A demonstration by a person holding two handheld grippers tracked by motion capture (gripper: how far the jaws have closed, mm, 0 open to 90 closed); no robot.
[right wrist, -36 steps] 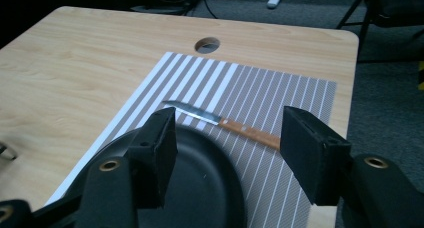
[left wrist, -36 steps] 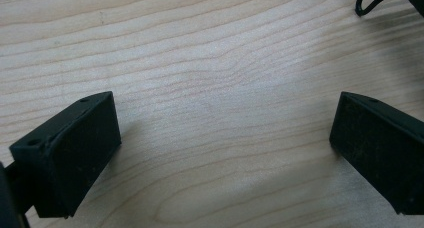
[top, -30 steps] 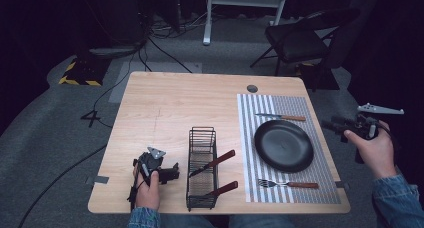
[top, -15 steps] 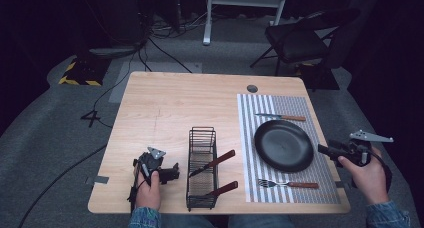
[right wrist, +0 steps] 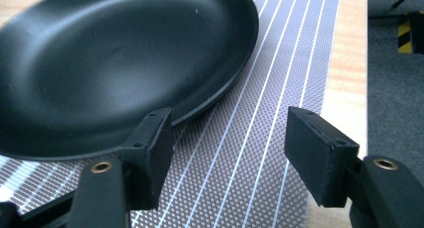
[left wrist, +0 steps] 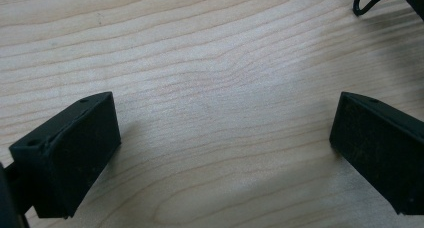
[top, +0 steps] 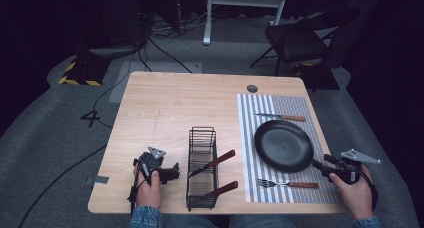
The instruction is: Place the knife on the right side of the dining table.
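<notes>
My left gripper (top: 172, 172) rests on the wooden surface (top: 170, 103) near its front left corner, held in my left hand (top: 149, 188). In the left gripper view its jaws stand wide apart over bare wood grain, gripping nothing.

Just to the right stands a black wire rack (top: 202, 168), long side running front to back. Two red-handled utensils (top: 215, 162) lean out of it toward the right, one behind the other; their working ends are hidden among the wires.

Further right lies a grey striped placemat (top: 247, 153). On it, a knife (top: 280, 117) with a wooden handle lies along the far side, a black plate (top: 283, 145) sits in the middle, and a fork (top: 288, 184) with a wooden handle lies along the near side.

My right gripper (top: 320, 167), in my right hand (top: 356, 193), sits at the plate's near right edge. In the right gripper view (right wrist: 230, 148) the jaws are spread apart just above the mat, the left one close by the plate's rim, nothing between them.
</notes>
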